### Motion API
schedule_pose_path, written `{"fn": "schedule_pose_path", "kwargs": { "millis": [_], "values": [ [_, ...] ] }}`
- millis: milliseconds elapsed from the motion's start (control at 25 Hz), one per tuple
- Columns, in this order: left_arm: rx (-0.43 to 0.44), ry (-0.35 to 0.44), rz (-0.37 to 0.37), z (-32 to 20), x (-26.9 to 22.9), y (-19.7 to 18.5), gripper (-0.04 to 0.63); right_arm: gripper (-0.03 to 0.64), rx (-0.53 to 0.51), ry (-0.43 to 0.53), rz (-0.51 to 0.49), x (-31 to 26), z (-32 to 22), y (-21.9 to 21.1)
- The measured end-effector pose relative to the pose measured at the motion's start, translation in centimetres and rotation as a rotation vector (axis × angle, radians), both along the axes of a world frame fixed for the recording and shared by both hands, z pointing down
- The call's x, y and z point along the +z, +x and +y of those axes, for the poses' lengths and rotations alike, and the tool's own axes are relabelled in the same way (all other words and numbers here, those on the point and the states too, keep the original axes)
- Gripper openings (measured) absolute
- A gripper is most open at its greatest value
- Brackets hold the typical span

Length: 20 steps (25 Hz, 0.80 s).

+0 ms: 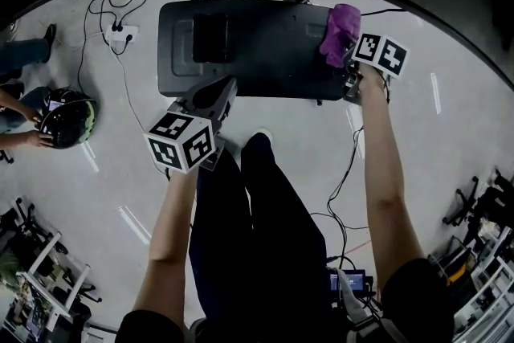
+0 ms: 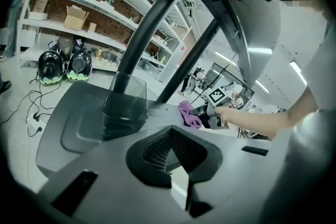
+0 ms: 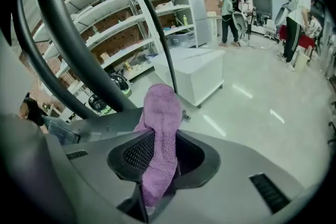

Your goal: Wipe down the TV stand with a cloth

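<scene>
The TV stand (image 1: 265,60) shows as a dark grey base plate on the pale floor (image 1: 450,140), with two dark slanted posts (image 2: 157,18) rising from its far side. We see it just ahead of both pairs of fingers. The cloth (image 1: 340,32), a purple terry one, is pinched in the right gripper (image 1: 347,60). In the right gripper view the cloth (image 3: 160,139) runs between the fingers (image 3: 137,153) of that gripper (image 3: 157,186) and stands up past their tips in a rounded fold. Its far end lies over the right-hand end of the base plate (image 3: 100,126), though we cannot tell how firmly it presses there. The left gripper (image 1: 217,96) sits at the near edge of the plate, left of its middle and well apart from the cloth. In the left gripper view its fingers (image 2: 157,149) are pressed together at the tips with nothing between them. Beyond those tips lies the plate (image 2: 73,128) with its raised socket (image 2: 123,102) where one post enters. Farther off to the right of them are the cloth (image 2: 189,114) and the other gripper (image 2: 212,113). On the floor past the left fingers a white power strip (image 1: 120,32) lies with its cables. Out to their left, another person's hands hold a black and green helmet (image 1: 68,118). Beyond the right fingers stand a white cabinet (image 3: 194,73) and metal shelving (image 3: 121,13).
</scene>
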<state>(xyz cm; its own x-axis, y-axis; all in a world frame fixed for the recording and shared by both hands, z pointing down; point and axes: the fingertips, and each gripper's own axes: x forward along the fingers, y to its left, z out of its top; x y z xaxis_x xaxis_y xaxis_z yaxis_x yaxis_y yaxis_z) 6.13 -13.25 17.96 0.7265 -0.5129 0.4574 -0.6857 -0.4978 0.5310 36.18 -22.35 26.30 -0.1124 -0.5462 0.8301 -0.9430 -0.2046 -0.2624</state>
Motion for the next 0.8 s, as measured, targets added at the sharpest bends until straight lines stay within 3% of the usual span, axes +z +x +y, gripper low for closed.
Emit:
{"fn": "schedule_pose_path", "kwargs": {
  "millis": [160, 320, 600, 800],
  "values": [
    [0.015, 0.001, 0.009, 0.1, 0.1, 0.1, 0.008, 0.121, 0.033, 0.011, 0.030, -0.3, 0.1, 0.4],
    [0.023, -0.002, 0.016, 0.6, 0.0, -0.2, 0.008, 0.120, 0.016, 0.051, 0.019, -2.0, 0.6, -1.8],
    [0.021, -0.001, 0.018, 1.8, -0.4, -1.1, 0.008, 0.120, -0.072, 0.111, -0.183, -4.7, 2.2, -12.0],
    [-0.006, -0.003, 0.017, 2.0, -0.2, -2.6, 0.007, 0.120, -0.125, 0.082, -0.285, -3.7, 2.7, -19.3]
  ]
}}
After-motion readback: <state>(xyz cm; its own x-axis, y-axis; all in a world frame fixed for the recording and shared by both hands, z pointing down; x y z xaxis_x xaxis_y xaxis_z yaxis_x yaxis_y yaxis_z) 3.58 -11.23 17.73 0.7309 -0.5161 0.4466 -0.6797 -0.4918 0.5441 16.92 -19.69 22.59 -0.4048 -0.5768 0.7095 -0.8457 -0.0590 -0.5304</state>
